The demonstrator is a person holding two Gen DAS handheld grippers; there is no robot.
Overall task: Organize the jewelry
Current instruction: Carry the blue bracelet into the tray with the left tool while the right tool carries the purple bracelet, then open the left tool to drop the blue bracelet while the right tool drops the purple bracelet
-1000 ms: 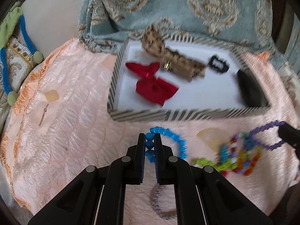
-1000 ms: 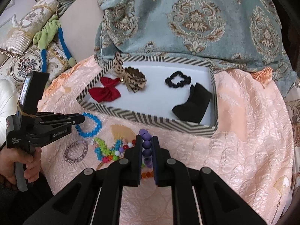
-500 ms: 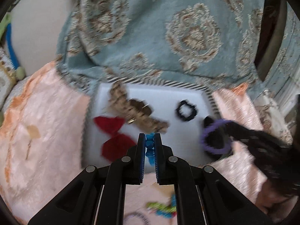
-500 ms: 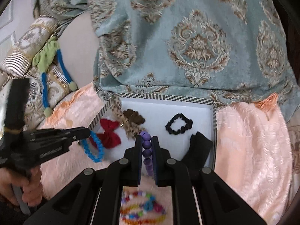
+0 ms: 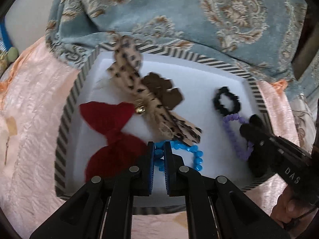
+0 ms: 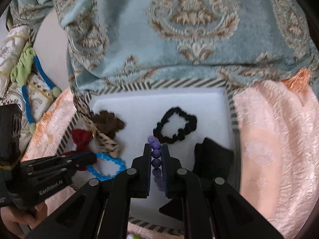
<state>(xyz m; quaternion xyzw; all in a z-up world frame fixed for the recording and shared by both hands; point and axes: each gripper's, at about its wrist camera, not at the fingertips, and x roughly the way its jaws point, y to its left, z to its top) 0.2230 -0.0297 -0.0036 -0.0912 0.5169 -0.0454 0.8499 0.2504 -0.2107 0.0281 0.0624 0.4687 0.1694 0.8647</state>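
Observation:
My left gripper (image 5: pixel 159 149) is shut on a blue bead bracelet (image 5: pixel 196 155), which hangs over the white floor of the striped tray (image 5: pixel 65 117) near its front edge. My right gripper (image 6: pixel 156 153) is shut on a purple bead bracelet (image 6: pixel 156 153) and holds it over the tray's middle, just in front of the black scrunchie (image 6: pixel 175 127). In the left wrist view the right gripper (image 5: pixel 245 128) enters from the right with the purple bracelet (image 5: pixel 231 131) dangling. In the right wrist view the left gripper (image 6: pixel 90 158) comes in from the left with the blue bracelet (image 6: pixel 107 167).
The tray also holds a red bow (image 5: pixel 111 131), a leopard-print bow (image 5: pixel 137 91) with a brown piece (image 5: pixel 163 91), and a black cloth item (image 6: pixel 213 157). A blue patterned cushion (image 6: pixel 179 29) lies behind the tray. Pink quilted fabric (image 6: pixel 275 139) surrounds it.
Both grippers moved forward from the pink fabric to over the tray, each carrying its bracelet. The loose beads left behind on the fabric have dropped out of view.

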